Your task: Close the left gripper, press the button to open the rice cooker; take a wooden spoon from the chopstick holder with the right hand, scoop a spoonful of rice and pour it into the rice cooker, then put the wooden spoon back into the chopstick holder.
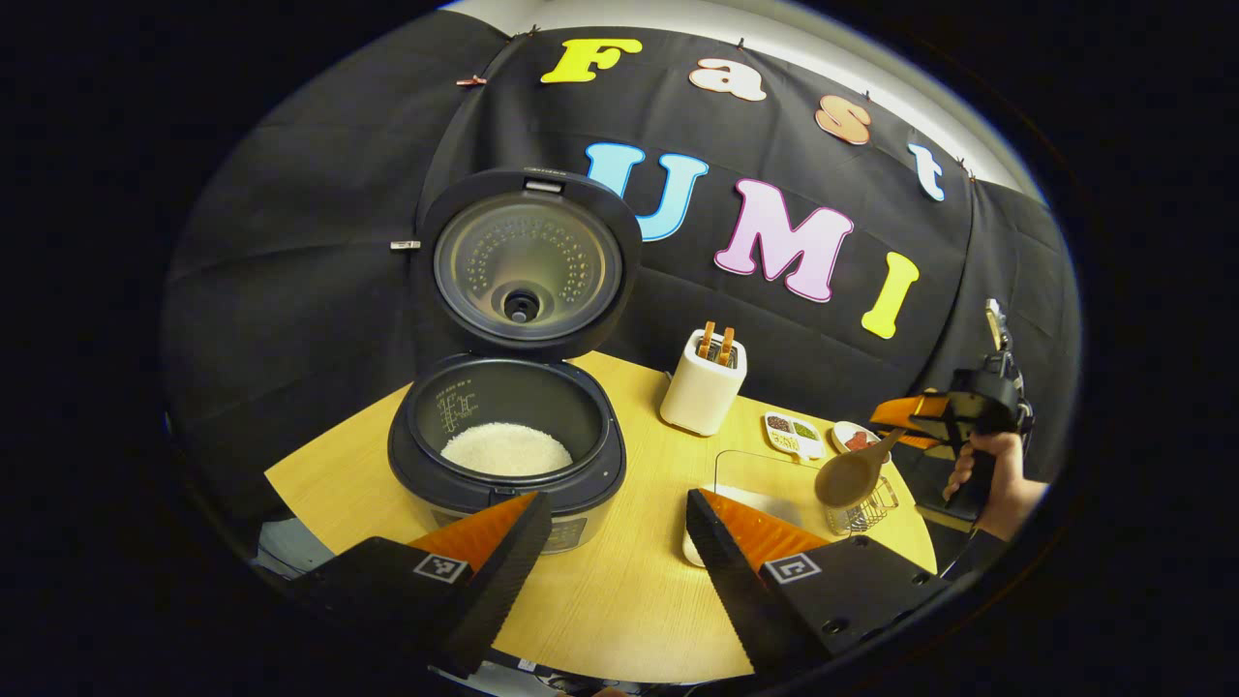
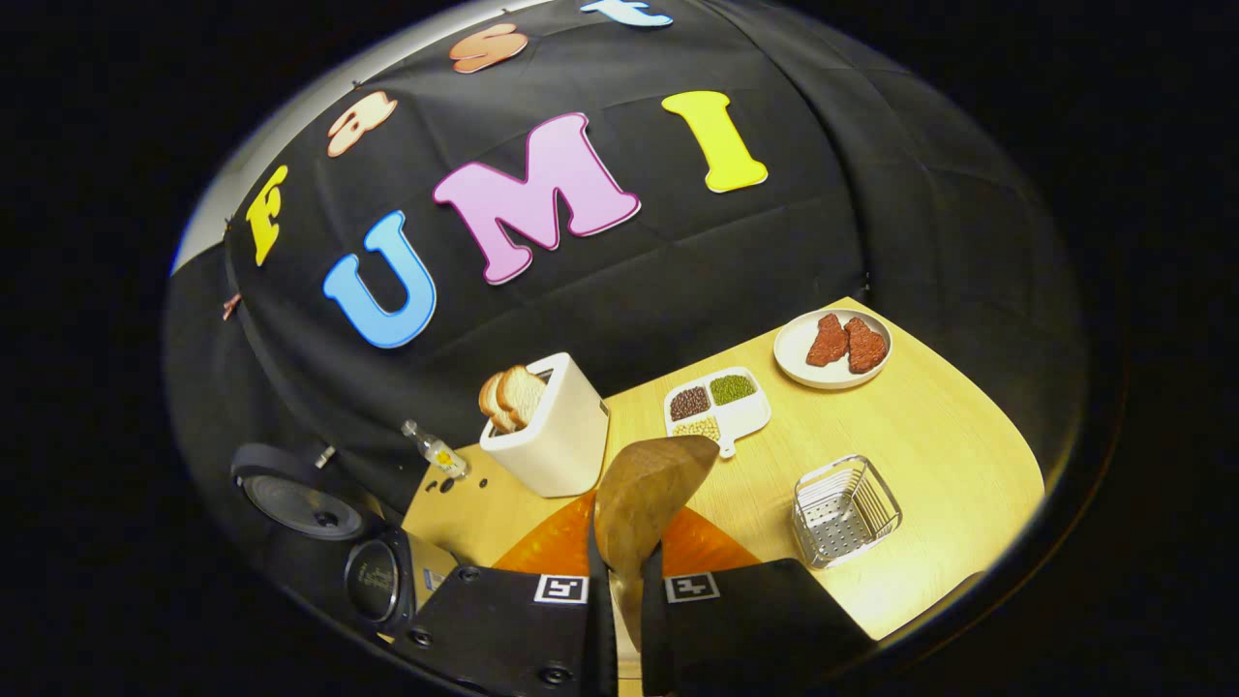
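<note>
Black rice cooker (image 1: 506, 455) stands open on the yellow wooden worktop (image 1: 619, 600), white rice (image 1: 506, 449) inside. Left gripper (image 1: 619, 542) gapes wide; at three o'clock, right gripper (image 2: 619, 571) clamps a brown wooden spoon (image 2: 644, 499).

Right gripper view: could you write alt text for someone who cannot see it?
The right gripper is shut on a brown wooden spoon, bowl raised above a pale wooden table holding a white toaster with bread and a small wire basket.

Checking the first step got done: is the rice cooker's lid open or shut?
Open: the lid stands upright behind the rice cooker, and white rice shows in its pot.
</note>
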`<action>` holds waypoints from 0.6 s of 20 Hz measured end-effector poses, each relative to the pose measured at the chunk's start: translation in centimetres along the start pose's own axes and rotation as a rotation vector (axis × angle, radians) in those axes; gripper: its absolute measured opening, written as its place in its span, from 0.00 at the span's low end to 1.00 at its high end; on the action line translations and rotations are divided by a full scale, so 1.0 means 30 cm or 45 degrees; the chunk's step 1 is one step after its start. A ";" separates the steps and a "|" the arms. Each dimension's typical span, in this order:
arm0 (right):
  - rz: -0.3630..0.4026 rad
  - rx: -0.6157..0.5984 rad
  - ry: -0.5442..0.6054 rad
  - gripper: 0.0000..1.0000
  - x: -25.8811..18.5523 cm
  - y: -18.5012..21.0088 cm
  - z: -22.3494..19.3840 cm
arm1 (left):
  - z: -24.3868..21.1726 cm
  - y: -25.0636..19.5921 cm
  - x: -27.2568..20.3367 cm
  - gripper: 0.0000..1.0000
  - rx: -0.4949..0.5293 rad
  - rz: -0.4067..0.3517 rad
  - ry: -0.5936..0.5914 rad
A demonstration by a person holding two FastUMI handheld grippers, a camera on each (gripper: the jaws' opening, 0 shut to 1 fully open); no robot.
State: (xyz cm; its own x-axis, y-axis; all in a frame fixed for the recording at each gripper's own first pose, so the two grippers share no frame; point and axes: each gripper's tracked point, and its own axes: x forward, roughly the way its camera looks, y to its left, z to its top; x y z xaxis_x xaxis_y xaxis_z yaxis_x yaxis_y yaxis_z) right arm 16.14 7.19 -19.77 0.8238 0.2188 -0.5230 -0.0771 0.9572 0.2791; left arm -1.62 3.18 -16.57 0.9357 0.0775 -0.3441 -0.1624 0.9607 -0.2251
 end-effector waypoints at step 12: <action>-0.148 -0.254 0.001 0.14 0.101 -0.028 -0.247 | -0.080 0.140 0.052 0.95 0.004 -0.043 0.036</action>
State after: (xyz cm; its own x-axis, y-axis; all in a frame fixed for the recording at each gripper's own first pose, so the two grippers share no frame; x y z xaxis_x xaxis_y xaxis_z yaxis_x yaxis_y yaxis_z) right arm 14.54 8.46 -27.55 0.8333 0.1051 -0.5427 -0.0913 0.9944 0.0524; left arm -1.59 6.69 -20.22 0.9314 0.0372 -0.3622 -0.1297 0.9634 -0.2345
